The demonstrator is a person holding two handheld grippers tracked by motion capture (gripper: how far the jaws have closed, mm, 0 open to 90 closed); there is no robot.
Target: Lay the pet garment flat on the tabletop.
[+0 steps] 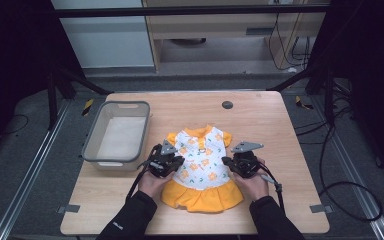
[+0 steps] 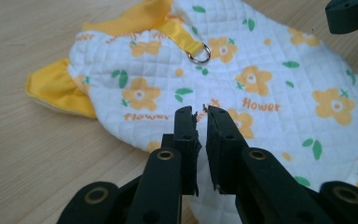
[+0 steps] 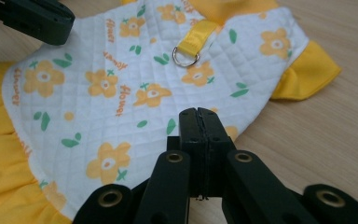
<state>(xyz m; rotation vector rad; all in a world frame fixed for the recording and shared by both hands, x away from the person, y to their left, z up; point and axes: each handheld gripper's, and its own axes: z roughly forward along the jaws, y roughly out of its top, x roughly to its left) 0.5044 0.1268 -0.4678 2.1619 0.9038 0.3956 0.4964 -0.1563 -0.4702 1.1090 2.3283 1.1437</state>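
Observation:
A small quilted dress [image 1: 200, 160] lies flat in the middle of the wooden table, white with orange flowers, green leaves, a yellow collar, yellow sleeves and a yellow skirt. A metal ring [image 2: 199, 53] hangs on a yellow strap near its collar, and the ring [image 3: 185, 57] also faces the right gripper view. My left gripper [image 1: 175, 159] sits at the dress's left edge, its jaws [image 2: 201, 111] drawn together with a thin slit, over the white fabric. My right gripper [image 1: 229, 161] sits at the right edge, fully shut [image 3: 198, 111], with no cloth seen between its jaws.
A grey plastic basket [image 1: 92, 142] with a pale lining stands at the table's left. A round black cap [image 1: 227, 105] is set in the tabletop behind the dress. Bare wood surrounds the dress. Cables trail from both grippers toward the front edge.

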